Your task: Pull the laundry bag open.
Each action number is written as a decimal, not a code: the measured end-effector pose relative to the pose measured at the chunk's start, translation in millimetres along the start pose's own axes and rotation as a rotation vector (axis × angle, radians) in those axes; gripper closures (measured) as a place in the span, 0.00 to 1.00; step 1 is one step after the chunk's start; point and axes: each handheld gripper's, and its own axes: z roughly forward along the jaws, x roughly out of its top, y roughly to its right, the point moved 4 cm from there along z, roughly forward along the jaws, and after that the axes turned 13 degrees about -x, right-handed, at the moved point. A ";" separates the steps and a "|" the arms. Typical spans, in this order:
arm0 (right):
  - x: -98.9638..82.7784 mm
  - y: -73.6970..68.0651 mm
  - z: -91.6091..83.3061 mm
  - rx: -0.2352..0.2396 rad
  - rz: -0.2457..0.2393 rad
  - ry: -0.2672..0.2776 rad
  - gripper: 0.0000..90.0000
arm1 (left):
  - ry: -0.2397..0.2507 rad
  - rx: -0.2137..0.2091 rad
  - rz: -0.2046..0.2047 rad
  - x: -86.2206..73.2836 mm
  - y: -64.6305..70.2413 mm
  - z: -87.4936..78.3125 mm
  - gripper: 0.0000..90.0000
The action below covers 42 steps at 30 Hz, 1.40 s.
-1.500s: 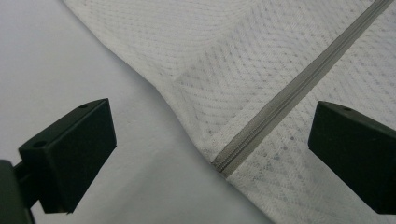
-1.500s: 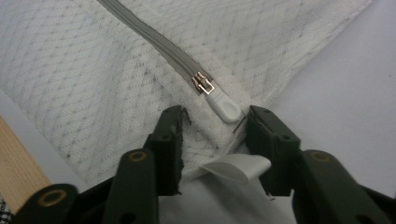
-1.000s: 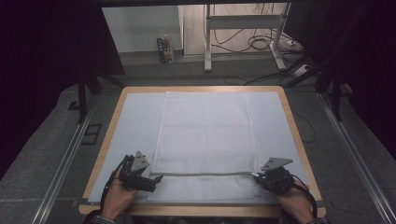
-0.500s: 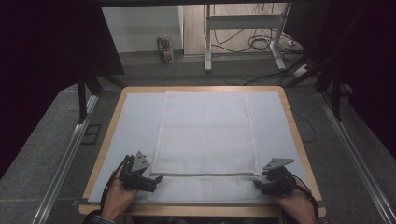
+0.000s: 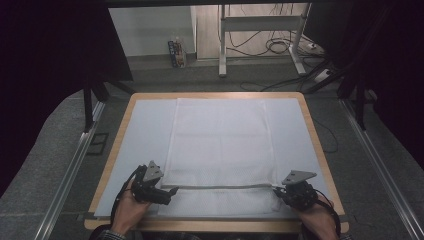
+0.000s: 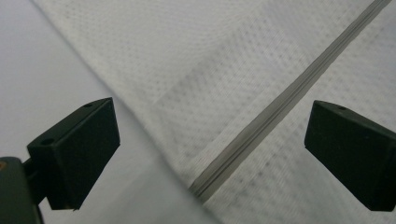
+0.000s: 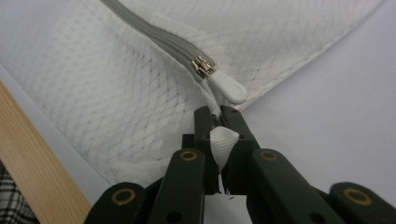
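The right gripper [image 7: 218, 122] has just closed its jaws onto the mesh laundry bag [image 5: 220, 145] on the surface, pinching fabric beside the zipper pull [image 7: 227, 88], while the left gripper [image 6: 210, 140] hovers with jaws apart over the zipper's other end, so unzipping looks imminent.

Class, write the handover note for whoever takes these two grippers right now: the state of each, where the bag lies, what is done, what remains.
Left gripper: open, jaws either side of the grey zipper at the mesh bag's near left edge, gripping nothing.
Right gripper: jaws just closed, pinching bag fabric beside the white zipper pull.
Bag lies flat on the table.
Done: right end pinched.
Left: probably grip the left end; the zipper looks closed.
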 end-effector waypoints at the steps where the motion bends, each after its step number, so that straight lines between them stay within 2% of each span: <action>1: 2.0 0.2 -2.9 -0.004 -0.010 0.024 0.95 | 0.006 -0.014 -0.002 2.7 1.3 1.7 0.04; 4: 3.0 1.1 -4.3 -0.005 -0.017 0.039 0.95 | 0.017 -0.044 0.001 11.9 6.2 7.3 0.04; 9: 5.3 3.2 -7.3 0.010 0.005 0.065 0.94 | 0.019 -0.081 0.039 32.9 17.9 19.6 0.03; 13: 6.3 2.3 -8.2 -0.009 -0.018 0.069 0.95 | 0.041 -0.163 0.029 48.9 25.7 31.7 0.02; 16: 7.1 1.0 -8.1 -0.016 -0.028 0.076 0.95 | 0.035 -0.208 0.027 61.2 31.1 43.7 0.03; 22: 8.6 0.9 -9.4 -0.024 -0.040 0.092 0.95 | 0.028 -0.232 0.084 91.9 44.1 69.0 0.05; 28: 9.2 1.0 -10.2 -0.036 -0.045 0.100 0.95 | 0.038 -0.255 0.102 113.0 52.9 89.4 0.06; 33: 9.4 1.0 -10.0 -0.037 -0.047 0.100 0.94 | 0.048 -0.273 0.138 131.2 62.6 99.6 0.06; 37: 9.7 0.7 -10.2 -0.039 -0.049 0.101 0.94 | 0.063 -0.292 0.147 147.8 69.9 109.2 0.06; 41: 9.9 0.4 -10.2 -0.047 -0.056 0.104 0.94 | 0.060 -0.304 0.161 158.9 74.7 118.1 0.06; 42: 10.0 0.1 -10.4 -0.047 -0.057 0.104 0.94 | 0.049 -0.305 0.176 161.7 75.4 121.0 0.06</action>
